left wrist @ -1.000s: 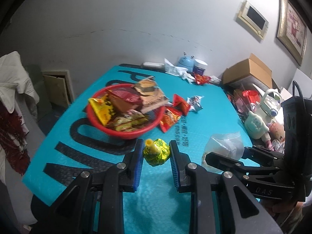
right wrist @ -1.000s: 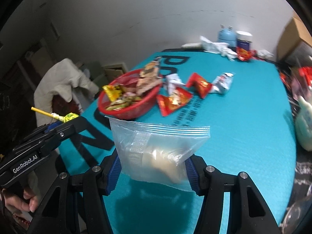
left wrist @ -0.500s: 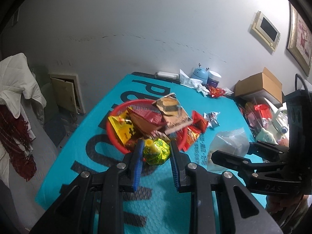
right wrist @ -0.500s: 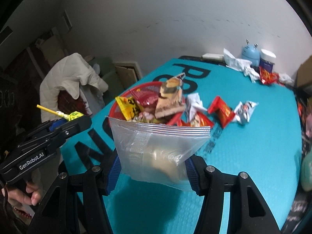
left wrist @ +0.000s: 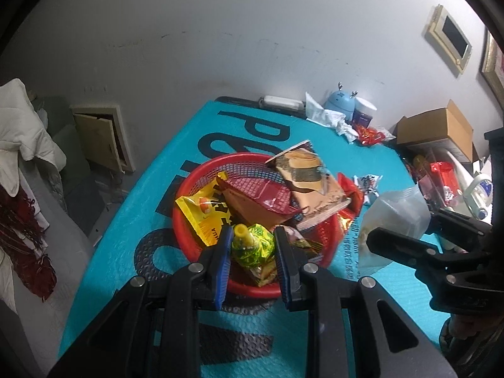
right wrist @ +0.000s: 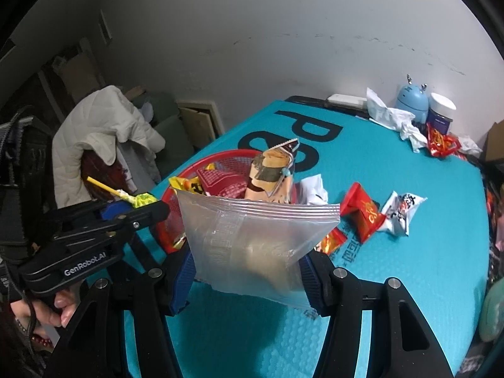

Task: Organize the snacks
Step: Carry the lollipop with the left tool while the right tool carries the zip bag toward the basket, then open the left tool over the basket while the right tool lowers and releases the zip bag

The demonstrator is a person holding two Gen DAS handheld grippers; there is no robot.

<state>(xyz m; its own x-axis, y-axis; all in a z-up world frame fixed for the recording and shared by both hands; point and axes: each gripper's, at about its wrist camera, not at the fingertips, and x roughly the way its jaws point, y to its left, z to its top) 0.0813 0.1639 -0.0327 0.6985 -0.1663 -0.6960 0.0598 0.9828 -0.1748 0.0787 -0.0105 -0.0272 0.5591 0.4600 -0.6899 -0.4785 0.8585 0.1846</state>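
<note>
At the lower centre of the left wrist view, the left gripper (left wrist: 252, 252) is closed on a lollipop (left wrist: 255, 245) in a crinkly green-and-yellow wrapper, its yellow stick pointing up. It hangs over the near rim of a red basket (left wrist: 201, 170) at mid-frame. The lollipop looks light and hard, with a slippery foil wrapper, so holding it by the wrapped head suits it.

At the lower centre of the right wrist view, the right gripper (right wrist: 247, 271) holds a clear zip bag (right wrist: 252, 236) by its sides, with something pale inside. The bag looks soft, thin and slippery; a hold lower down, on the contents, seems safest.

Count: one basket holding at least four packets, though overlap hides the exact number. One lollipop, one zip bag. On the teal table (right wrist: 409, 283), right of centre, lie three loose packets (right wrist: 363, 217) and one crumpled white wrapper (right wrist: 313, 189).
</note>
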